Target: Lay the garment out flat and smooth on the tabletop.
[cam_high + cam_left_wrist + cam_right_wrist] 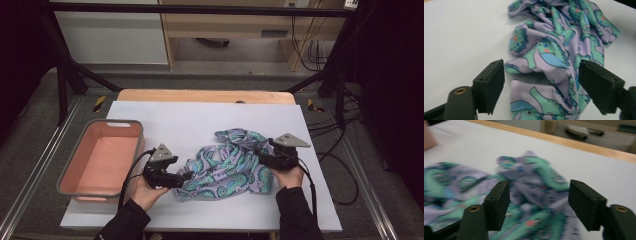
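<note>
A crumpled garment (227, 165) in lilac, green and blue print lies on the white table cover, right of the middle. My left gripper (186, 176) rests at its left edge. In the left gripper view its jaws stand wide apart with the garment (554, 57) lying between and beyond them, the pads not pressing on it. My right gripper (260, 152) is at the garment's right edge. Its jaws are also spread, with the garment (534, 195) on the table between them, loose. Both grippers are open.
A pink tub (102, 160) with a grey rim stands at the table's left side, nothing inside it. The white cover (200, 117) runs bare behind the garment up to the wooden table edge (205, 96). Black frame posts and cables stand beyond.
</note>
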`<state>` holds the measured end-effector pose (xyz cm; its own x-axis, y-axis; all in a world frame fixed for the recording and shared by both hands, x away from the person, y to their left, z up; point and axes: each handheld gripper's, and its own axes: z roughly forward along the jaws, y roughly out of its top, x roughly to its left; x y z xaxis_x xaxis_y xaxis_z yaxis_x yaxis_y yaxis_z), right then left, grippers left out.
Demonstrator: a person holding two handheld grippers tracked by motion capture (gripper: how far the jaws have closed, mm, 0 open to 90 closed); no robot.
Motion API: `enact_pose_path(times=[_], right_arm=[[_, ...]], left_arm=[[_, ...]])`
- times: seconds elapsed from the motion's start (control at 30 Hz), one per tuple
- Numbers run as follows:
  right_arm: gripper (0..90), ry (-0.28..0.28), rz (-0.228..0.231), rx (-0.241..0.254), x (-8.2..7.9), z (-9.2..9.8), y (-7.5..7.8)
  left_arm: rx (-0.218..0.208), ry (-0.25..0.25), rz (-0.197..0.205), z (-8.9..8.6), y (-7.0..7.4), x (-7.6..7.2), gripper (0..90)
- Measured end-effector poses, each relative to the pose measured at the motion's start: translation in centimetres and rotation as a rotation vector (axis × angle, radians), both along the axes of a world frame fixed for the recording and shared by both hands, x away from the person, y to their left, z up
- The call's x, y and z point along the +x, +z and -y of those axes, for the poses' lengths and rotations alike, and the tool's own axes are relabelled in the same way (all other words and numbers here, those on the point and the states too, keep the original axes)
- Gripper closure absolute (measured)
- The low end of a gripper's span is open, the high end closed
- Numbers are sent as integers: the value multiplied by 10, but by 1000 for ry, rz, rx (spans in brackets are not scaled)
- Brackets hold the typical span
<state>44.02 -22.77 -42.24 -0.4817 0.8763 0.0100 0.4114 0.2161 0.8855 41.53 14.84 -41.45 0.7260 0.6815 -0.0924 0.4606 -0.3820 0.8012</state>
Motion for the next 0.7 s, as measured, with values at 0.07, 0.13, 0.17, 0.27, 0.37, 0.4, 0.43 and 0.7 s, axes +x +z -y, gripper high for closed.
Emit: enact_pose_path(times=[0.07,0.13,0.17,0.27,0.37,0.4,0.43,0.7], right_arm=[[254,60,-20,25,-6,-13,-3],[230,116,-43,44,-12,-28,-8],[219,138,-55,45,-14,-37,-10],[213,217,-94,34,-16,-64,-19],[208,278,-133,22,-16,-90,-29],[199,296,-146,17,-16,-99,-33],[194,315,-153,4,-16,-108,-37],[427,386,-215,-70,-14,-152,-63]], left_arm=[[-16,25,-4,-5,3,3,116],[-32,41,-11,-9,6,7,80],[-36,44,-10,-11,7,8,75],[-35,54,-4,-15,9,11,75],[-24,59,0,-18,13,14,73],[-23,62,3,-19,14,14,71],[-25,68,6,-20,15,15,71],[-44,99,7,-31,20,18,72]])
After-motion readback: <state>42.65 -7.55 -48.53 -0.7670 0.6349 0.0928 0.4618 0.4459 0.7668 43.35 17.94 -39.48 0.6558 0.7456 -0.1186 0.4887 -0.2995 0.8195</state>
